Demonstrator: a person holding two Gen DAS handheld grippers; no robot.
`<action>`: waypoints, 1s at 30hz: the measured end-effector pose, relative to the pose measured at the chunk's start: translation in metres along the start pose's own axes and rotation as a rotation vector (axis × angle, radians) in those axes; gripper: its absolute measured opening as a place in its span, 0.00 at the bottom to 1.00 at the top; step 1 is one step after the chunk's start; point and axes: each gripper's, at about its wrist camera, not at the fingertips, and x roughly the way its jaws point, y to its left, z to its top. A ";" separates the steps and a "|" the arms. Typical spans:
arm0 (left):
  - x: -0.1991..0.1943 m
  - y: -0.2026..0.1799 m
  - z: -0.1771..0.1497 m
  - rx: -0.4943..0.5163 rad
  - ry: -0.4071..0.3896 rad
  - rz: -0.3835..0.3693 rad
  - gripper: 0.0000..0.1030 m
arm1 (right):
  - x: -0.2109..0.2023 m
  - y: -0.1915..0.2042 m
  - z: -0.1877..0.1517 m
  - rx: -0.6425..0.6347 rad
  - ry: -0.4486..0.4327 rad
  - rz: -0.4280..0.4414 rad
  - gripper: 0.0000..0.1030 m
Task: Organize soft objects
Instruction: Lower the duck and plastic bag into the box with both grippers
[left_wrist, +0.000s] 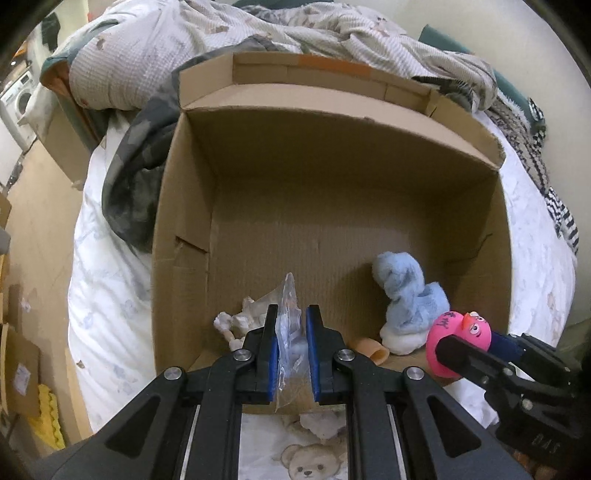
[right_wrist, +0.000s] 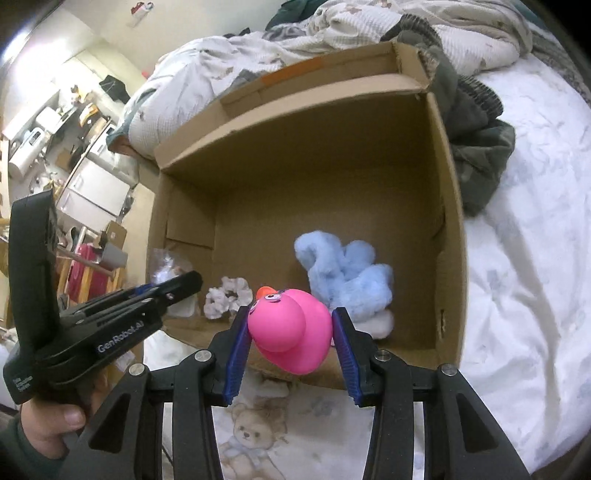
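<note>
An open cardboard box (left_wrist: 332, 155) lies on the bed; it also shows in the right wrist view (right_wrist: 332, 147). My left gripper (left_wrist: 291, 314) is shut on a clear plastic bag (left_wrist: 290, 332) over the box's near edge. My right gripper (right_wrist: 290, 314) is shut on a pink rubber duck (right_wrist: 291, 328), held above the near edge; the duck shows in the left wrist view (left_wrist: 458, 343) too. Inside the box are a light blue plush toy (left_wrist: 406, 302) (right_wrist: 347, 277), a white scrunchie (right_wrist: 227, 295) and a small tan cylinder (left_wrist: 371, 349).
A crumpled quilt (left_wrist: 221, 40) and a dark blanket (left_wrist: 136, 177) lie behind and left of the box. White bedding with a teddy bear print (right_wrist: 251, 432) is under the grippers. The floor and cardboard pieces (left_wrist: 18, 369) are at the left.
</note>
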 end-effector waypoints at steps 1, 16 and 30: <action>0.001 -0.001 0.000 0.008 -0.004 0.011 0.12 | 0.002 0.000 -0.001 -0.007 0.005 -0.008 0.45; 0.011 -0.011 -0.003 0.061 -0.001 0.062 0.12 | 0.022 -0.009 0.003 0.049 0.074 -0.022 0.45; 0.004 -0.013 -0.004 0.079 -0.010 0.104 0.60 | 0.032 -0.018 0.000 0.079 0.119 -0.061 0.45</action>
